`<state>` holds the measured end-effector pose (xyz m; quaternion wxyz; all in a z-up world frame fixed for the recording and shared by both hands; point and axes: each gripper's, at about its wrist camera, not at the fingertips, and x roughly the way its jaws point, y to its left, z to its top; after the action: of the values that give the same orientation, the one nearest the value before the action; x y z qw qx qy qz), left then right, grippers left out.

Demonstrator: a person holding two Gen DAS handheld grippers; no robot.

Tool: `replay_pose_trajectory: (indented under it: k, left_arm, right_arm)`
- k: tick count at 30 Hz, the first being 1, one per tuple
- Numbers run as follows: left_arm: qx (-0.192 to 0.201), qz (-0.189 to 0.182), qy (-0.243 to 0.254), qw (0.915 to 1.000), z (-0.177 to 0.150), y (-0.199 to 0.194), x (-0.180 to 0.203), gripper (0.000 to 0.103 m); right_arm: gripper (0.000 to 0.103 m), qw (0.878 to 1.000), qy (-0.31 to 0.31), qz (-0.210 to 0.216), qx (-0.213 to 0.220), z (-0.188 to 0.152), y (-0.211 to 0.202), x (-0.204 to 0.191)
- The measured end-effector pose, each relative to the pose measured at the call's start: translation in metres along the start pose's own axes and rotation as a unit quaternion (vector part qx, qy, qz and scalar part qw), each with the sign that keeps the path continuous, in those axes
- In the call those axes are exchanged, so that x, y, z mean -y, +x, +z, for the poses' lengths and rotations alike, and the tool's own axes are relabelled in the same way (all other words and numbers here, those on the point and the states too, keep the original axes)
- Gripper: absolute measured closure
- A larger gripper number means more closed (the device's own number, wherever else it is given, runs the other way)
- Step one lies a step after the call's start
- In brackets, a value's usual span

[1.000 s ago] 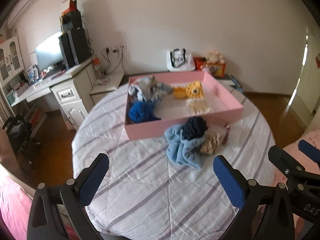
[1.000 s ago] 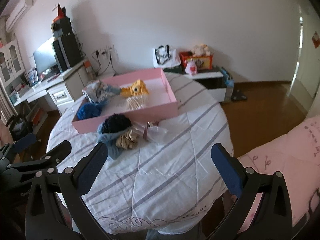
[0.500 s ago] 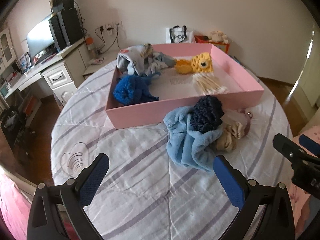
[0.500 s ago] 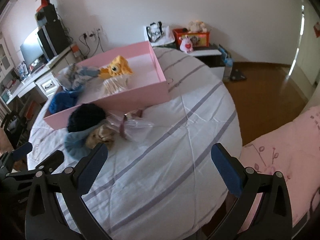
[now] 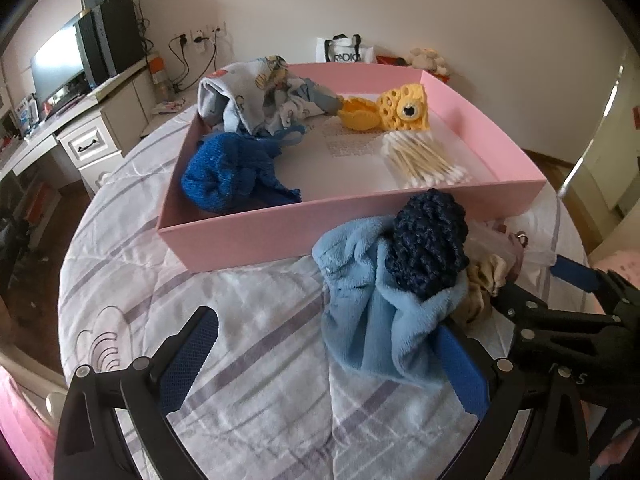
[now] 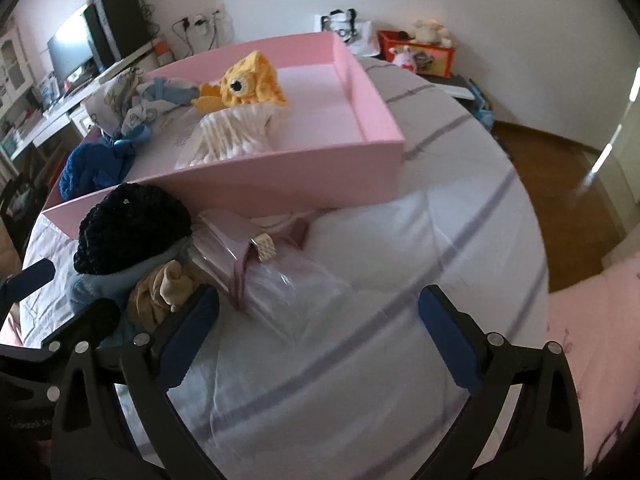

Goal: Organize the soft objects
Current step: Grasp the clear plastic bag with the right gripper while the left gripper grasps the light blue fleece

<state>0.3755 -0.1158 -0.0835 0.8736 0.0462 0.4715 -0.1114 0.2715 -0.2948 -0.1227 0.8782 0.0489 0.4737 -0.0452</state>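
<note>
both grippers hang over the striped surface (image 5: 260,360) with jaws spread wide and nothing held. left gripper (image 5: 320,364): its right pad lies under the hem of the light blue fleece (image 5: 380,332), its left pad well clear on bare cloth, so the fleece only overlaps one side of the gap. right gripper (image 6: 320,336): jaws have just been closing a little but stand wide apart; between them is the clear plastic pouch (image 6: 288,292) with its mauve strap, not gripped.

task items: the unsorted pile sits just in front of the near wall of the pink box (image 5: 360,216). it consists of the fleece, a dark navy knit ball (image 5: 428,244) resting on top of it, and a tan cloth (image 6: 160,296) tucked at its right edge. already inside the box: a royal blue knit piece (image 5: 228,176), a patterned grey cloth (image 5: 256,96), a yellow crochet toy (image 5: 400,112) and a bundle of cotton swabs (image 5: 424,160).

governing relation: the pile lies ahead and to the right of the left gripper, and ahead and to the left of the right gripper, so it falls between the two. the fleece's long axis runs from the box wall back toward the left gripper. i judge the left gripper nearer the fleece and the right gripper nearer the tan cloth, which touches its left finger.
</note>
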Motion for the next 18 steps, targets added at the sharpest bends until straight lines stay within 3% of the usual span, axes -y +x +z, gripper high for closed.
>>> replay_pose_trajectory:
  k: [4,7,8,9,10,11,13,15,17,18]
  left_arm:
    - [-0.006,-0.015,-0.007,0.9998,0.004,0.009,-0.004,0.0]
    - [-0.009,-0.025,-0.009,0.9996,0.007,0.015,-0.004,0.003]
    - [-0.009,-0.029,-0.009,0.9995,0.007,0.016,-0.003,0.006]
    - [-0.008,-0.037,-0.008,0.9993,0.007,0.016,-0.003,0.018]
    - [-0.01,-0.045,-0.005,0.9989,0.007,0.017,-0.002,0.031]
    - [-0.01,-0.049,-0.001,0.9987,0.007,0.017,0.0,0.035]
    - [-0.007,-0.057,0.006,0.9983,0.007,0.015,0.003,0.059]
    - [-0.009,-0.073,0.008,0.9973,0.007,0.015,0.005,0.071]
    - [-0.003,-0.056,0.016,0.9983,0.006,0.012,0.008,0.084]
    - [-0.002,-0.047,0.017,0.9987,0.006,0.01,0.008,0.086]
  right_arm:
    - [0.014,1.0,-0.008,0.016,0.003,0.003,0.001,-0.003]
    - [0.033,1.0,-0.015,0.026,0.007,0.002,0.0,-0.005]
    - [0.045,1.0,-0.014,0.014,0.008,0.002,0.0,-0.004]
    - [0.054,1.0,-0.012,0.003,0.008,0.001,0.0,-0.003]
    - [0.054,1.0,-0.008,0.005,0.009,0.002,0.0,0.0]
    - [0.054,1.0,0.001,0.018,0.01,0.001,-0.001,0.005]
    - [0.055,0.999,0.014,0.029,0.011,0.002,-0.002,0.012]
    - [0.056,0.999,0.02,0.03,0.012,0.001,-0.004,0.016]
    - [0.056,0.999,0.022,0.031,0.013,0.0,-0.005,0.017]
    - [0.056,0.999,0.023,0.032,0.013,0.0,-0.005,0.017]
